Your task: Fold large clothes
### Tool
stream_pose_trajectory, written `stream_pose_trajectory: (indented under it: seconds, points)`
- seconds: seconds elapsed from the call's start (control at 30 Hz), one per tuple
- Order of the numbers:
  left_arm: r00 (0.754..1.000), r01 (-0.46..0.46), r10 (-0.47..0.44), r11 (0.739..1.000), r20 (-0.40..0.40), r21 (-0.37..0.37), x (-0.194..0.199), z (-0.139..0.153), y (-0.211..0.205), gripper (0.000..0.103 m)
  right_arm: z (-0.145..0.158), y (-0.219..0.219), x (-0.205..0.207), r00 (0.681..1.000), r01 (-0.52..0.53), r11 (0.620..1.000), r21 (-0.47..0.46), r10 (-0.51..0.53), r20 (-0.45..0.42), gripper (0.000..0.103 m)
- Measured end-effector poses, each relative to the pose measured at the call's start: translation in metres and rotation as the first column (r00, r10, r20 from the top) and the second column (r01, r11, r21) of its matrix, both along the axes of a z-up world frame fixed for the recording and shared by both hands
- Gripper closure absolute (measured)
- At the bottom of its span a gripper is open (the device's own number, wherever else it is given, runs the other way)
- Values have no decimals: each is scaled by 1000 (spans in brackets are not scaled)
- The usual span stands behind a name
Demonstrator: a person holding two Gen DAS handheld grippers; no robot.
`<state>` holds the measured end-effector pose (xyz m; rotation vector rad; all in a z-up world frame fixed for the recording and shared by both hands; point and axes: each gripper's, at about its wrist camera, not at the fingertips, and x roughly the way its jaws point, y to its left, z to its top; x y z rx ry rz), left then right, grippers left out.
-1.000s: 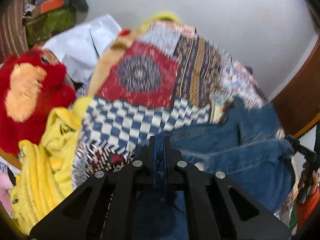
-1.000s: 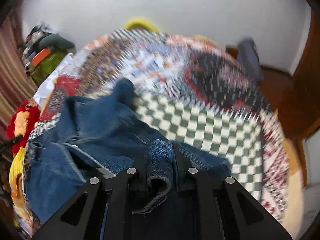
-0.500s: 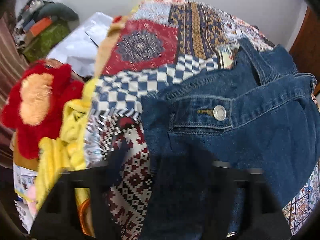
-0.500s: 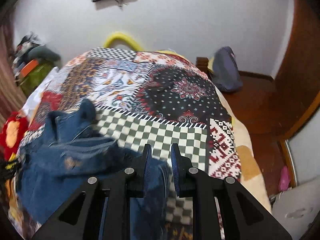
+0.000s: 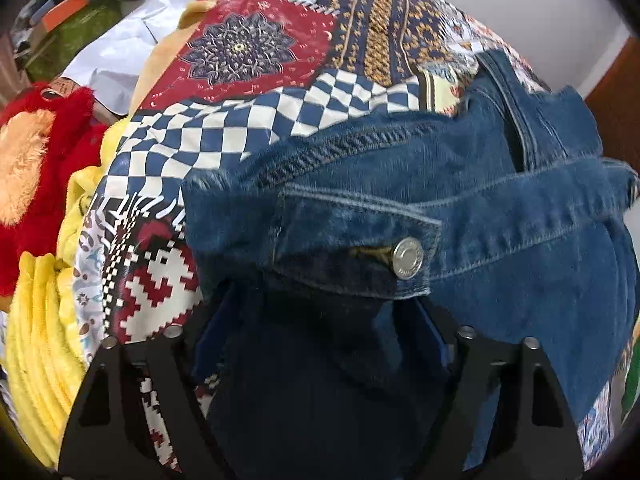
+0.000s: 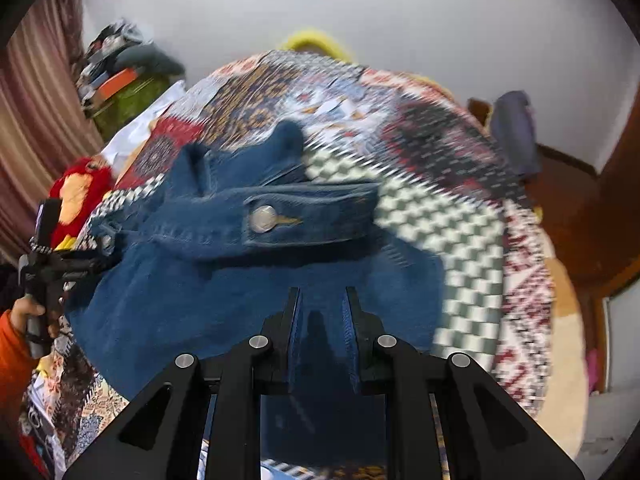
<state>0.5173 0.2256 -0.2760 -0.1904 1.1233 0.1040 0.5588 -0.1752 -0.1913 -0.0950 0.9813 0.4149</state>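
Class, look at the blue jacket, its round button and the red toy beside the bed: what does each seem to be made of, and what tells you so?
Jacket: denim, seemingly cotton; faded blue weave, raised contrast stitching.
Button: metal, by its look; shiny silver face catching light.
Red toy: plush, probably synthetic; long fuzzy pile, matte.

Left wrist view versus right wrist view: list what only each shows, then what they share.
Left only: the yellow ribbed heap in full; the other catches a sliver at most. Right only: a hand in an orange sleeve, the striped curtain, a purple bag by the wall. Both: the denim jacket with its metal button, the patchwork bedspread, the red plush toy.
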Motion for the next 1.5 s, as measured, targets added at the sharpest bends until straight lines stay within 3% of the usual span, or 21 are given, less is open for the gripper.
stream_pose_trajectory:
  seconds: [0.1,0.17,0.23,0.3,0.4,0.5,0.57,0.63,0.73,0.77,0.8,0.9,1.03,1.1,1.2,1.27,1.33,1.4,1.5]
  points:
    - [998,24,-29,995,56,93,-7,6,-13,49,-16,13,10,998,28,998,64,-24,-56,88]
    - [995,34,-43,994,92,100,-12,14,-16,76,-29,27,23,991,8,991,135,10,-137,88]
    - [989,21,-40,991,146,132,-16,31,-16,81,-39,42,37,986,3,992,126,18,-165,88]
    - [975,22,-56,987,213,160,-20,56,-17,82,-39,51,49,993,5,997,77,4,-120,88]
    - [975,29,-70,981,210,191,-16,66,-13,82,-31,47,67,997,80,996,39,-80,-11,88]
    - [986,29,-60,981,155,190,-2,50,-5,74,-35,32,77,979,203,978,36,-204,-2,88]
    - [994,16,-36,981,105,192,10,30,0,57,-43,27,74,970,240,970,40,-238,-39,88]
    - [996,8,-25,981,90,194,14,16,-2,51,-44,33,65,978,208,978,-19,-209,-13,88]
    - [996,-7,-10,983,94,181,13,17,-5,45,-35,44,48,992,126,988,-87,-125,15,88]
    - [996,-14,-1,986,88,165,11,21,-5,30,-29,46,41,995,96,992,-78,-95,16,88]
    - [997,-16,3,988,83,155,8,24,-6,25,-23,49,36,998,64,996,-61,-64,10,88]
    - [991,-10,-11,988,137,155,-9,48,-13,21,-6,68,16,1000,-20,1000,0,20,8,88]
    - [981,13,-41,989,188,150,-30,72,-19,5,3,113,-12,986,-163,986,47,164,-11,88]
    - [979,52,-83,984,184,170,-42,75,-24,4,0,133,-22,976,-215,976,33,216,-27,88]
    - [982,91,-124,970,139,225,-52,61,-29,4,-18,155,-38,961,-277,958,-74,275,-31,88]
    - [992,83,-106,961,74,263,-58,41,-25,4,-34,161,-49,952,-302,932,-201,307,-9,88]
    - [997,65,-71,960,13,274,-64,21,-17,4,-39,153,-57,944,-317,926,-203,329,26,88]
    - [999,33,-38,971,14,237,-76,9,-5,3,-39,140,-60,949,-309,933,-183,316,7,88]
    - [999,-34,29,986,34,163,-90,5,14,2,-46,123,-56,963,-265,929,-258,269,-20,88]
